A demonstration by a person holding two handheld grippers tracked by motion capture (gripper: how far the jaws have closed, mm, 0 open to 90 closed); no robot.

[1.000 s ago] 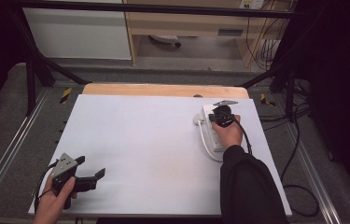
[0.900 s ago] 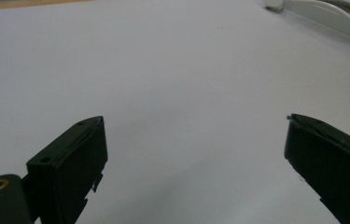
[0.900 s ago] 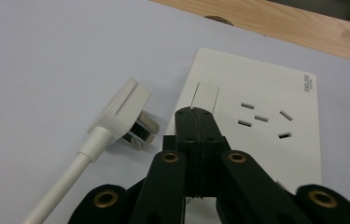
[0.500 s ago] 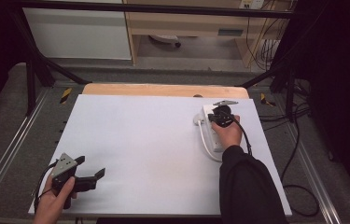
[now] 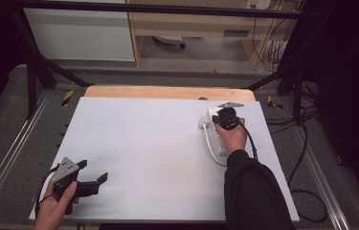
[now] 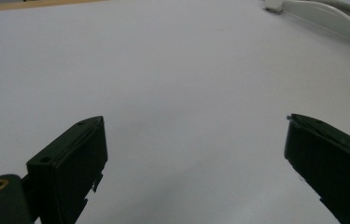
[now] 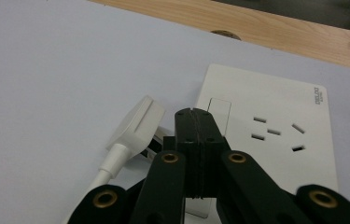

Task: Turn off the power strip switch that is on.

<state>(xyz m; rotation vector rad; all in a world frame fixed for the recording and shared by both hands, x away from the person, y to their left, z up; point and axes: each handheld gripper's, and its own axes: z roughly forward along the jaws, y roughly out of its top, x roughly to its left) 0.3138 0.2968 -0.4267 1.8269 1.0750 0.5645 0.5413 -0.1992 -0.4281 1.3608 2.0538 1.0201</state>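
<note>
White power strip (image 7: pixel 275 135) is lying at the table's (image 5: pixel 143 143) far right, its plug (image 7: pixel 137 123) loose beside it, apparently not yet inserted. The right gripper (image 7: pixel 195 114) is pressing down with jaws clenched together on nothing, at the strip's switch. The left gripper (image 6: pixel 196 154) is hovering with jaws spread wide, well apart.

Left tool (image 6: pixel 193 158) jaws wide apart above white table (image 6: pixel 172 70)

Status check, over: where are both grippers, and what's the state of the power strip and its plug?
Left gripper open, idle over bare table. Right gripper shut, empty, tips over power strip switch. White plug lies beside strip, not inserted. Nothing in the way.
</note>
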